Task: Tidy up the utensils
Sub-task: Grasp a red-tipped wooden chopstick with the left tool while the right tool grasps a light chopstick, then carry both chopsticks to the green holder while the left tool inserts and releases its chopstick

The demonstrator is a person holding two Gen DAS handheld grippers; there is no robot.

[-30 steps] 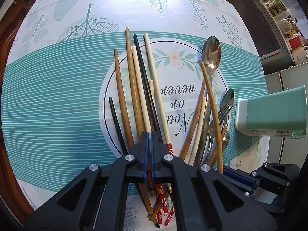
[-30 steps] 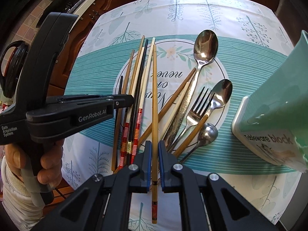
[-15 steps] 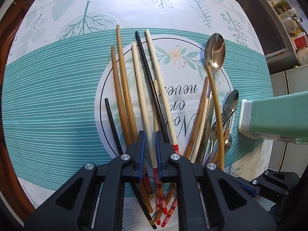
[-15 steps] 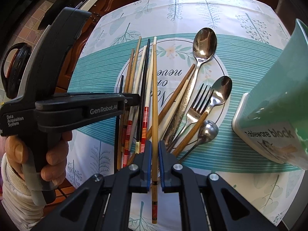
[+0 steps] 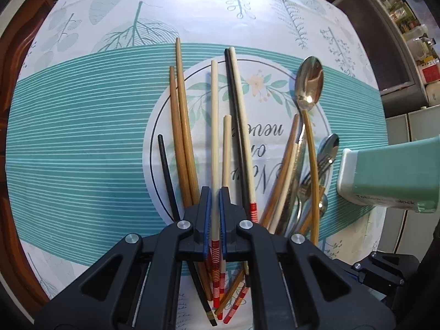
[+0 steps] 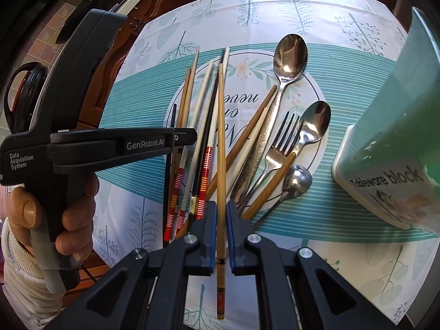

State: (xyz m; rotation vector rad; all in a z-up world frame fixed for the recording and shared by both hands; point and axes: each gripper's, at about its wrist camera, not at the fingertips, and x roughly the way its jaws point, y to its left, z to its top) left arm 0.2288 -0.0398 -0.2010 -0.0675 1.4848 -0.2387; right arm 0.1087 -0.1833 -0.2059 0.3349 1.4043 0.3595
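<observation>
Several chopsticks lie side by side on the tablecloth, and beside them a large spoon, a fork and two smaller spoons. My left gripper points steeply down over the chopsticks; its jaws are closing, and the blue pads hold a cream chopstick with a red-striped end between them. My right gripper is shut on an amber bamboo chopstick, held above the pile. In the right wrist view the left gripper reaches in from the left, held by a hand.
A mint-green holder marked "Tableware block" stands at the right of the pile, also at the right edge in the left wrist view. Dark wooden table rim borders the cloth at left. Shelves with jars stand beyond.
The left jaws were shut a second ago, stood open around the cream chopstick half a second ago, and now pinch it. The right gripper keeps its chopstick, barely moved.
</observation>
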